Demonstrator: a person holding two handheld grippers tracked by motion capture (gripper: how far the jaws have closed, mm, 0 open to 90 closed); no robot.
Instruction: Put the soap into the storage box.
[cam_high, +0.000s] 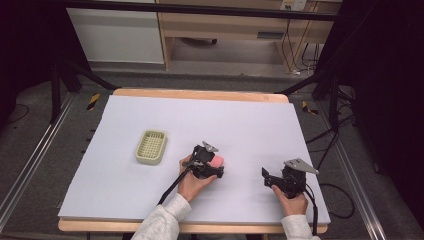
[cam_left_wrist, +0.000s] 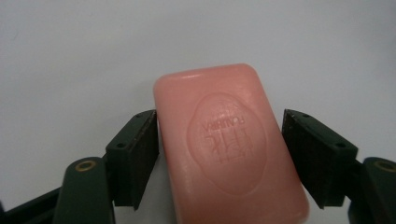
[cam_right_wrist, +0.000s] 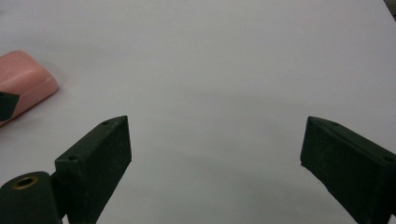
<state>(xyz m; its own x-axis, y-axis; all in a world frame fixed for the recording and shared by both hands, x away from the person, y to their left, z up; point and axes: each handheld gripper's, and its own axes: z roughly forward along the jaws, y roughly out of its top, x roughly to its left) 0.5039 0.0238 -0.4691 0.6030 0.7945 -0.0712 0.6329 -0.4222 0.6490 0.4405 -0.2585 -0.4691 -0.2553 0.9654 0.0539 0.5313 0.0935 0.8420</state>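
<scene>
- Pink soap bar (cam_left_wrist: 229, 149) flat on white table cover (cam_high: 240, 120), between spread left gripper (cam_left_wrist: 219, 154) jaws; unpinched
- right gripper (cam_right_wrist: 215, 158) gaping wide, at 3 o'clock of soap
- pale green soap dish (cam_high: 151, 147) at 9 o'clock

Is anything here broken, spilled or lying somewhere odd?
Nothing looks damaged or spilled. The pink bar of soap lies flat on the white table sheet, apart from the pale green slotted soap dish. The left gripper brackets it, jaws open.
</scene>
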